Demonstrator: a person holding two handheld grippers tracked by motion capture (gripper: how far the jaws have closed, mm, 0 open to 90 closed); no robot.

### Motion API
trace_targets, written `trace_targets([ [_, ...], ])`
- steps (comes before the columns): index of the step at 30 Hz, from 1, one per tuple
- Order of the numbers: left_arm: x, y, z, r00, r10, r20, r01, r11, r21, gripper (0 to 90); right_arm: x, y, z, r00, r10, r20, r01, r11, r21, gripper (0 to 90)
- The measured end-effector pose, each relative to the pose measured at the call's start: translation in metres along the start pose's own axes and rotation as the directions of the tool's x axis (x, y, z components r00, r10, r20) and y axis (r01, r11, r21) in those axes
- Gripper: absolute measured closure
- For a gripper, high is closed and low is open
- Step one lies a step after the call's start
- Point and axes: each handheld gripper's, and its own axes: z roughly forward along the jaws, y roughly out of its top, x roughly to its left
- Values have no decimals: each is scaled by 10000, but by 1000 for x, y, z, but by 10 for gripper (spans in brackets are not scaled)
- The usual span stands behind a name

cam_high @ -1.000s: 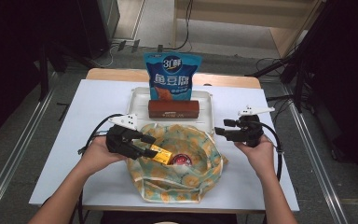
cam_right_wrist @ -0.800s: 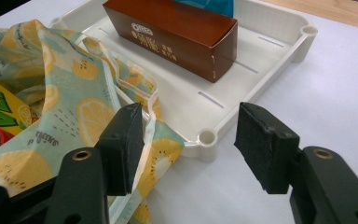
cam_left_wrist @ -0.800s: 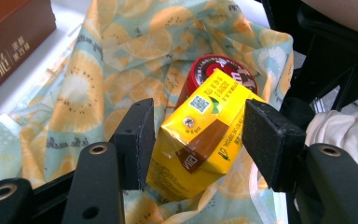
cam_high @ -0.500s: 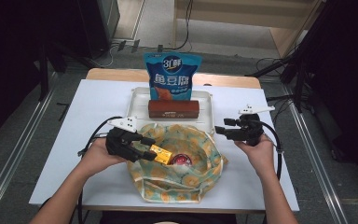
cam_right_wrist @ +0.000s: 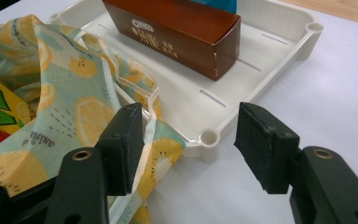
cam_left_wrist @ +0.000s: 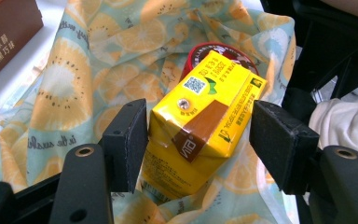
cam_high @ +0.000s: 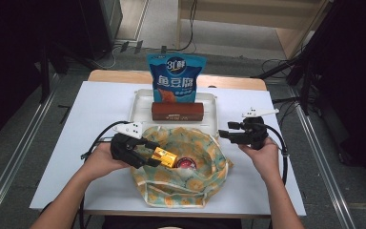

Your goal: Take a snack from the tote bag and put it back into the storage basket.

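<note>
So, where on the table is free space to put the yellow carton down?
Bare white table lies left of the tray and cloth bag, and right of the tray beyond the right claw. The bag and tray middle are crowded.

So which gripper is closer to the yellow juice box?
Left. The left gripper has its jaws on either side of the yellow juice box, over the fruit-print bag. The right gripper is off at the bag's far edge, by the white tray.
</note>
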Motion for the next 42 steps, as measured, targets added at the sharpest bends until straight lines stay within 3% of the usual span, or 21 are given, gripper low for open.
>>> trace_targets([
  [7, 2, 0, 7, 9991, -122, 400, 118, 9999, 94, 355, 1, -1, 0, 10000, 15, -13, -15, 10000, 15, 423],
  [9, 2, 0, 12, 9999, -29, 152, 23, 9991, 426, 355, 1, -1, 0, 10000, 10, -18, -10, 10000, 31, 422],
  [11, 3, -1, 18, 9998, -104, 166, 91, 9971, 754, 363, 1, -1, 0, 10000, 9, -16, -9, 10000, 52, 423],
  [14, 0, 0, 24, 9996, 98, 274, -123, 9957, 917, 381, 2, -1, 0, 10000, -27, -30, 27, 10000, 48, 422],
  [20, -1, 0, 24, 9996, 70, 261, -91, 9965, 826, 408, 1, -1, 1, 10000, -33, -37, 33, 10000, 83, 423],
  [24, -2, 1, 22, 9998, 191, 31, -193, 9957, 908, 437, 2, -1, 1, 10000, -51, -33, 51, 10000, 71, 423],
  [28, -1, 3, 20, 10000, 41, -31, -38, 9959, 907, 453, 2, -1, 1, 10000, -30, -16, 30, 9999, 97, 423],
  [36, 0, 5, 8, 9999, -106, -12, 106, 9994, 330, 479, 2, -1, 1, 10000, -19, -36, 19, 9999, 112, 423],
  [42, -1, 7, 1, 9996, -152, -246, 154, 9999, 69, 483, 2, -1, 2, 10000, -66, -42, 66, 9999, 121, 423],
])
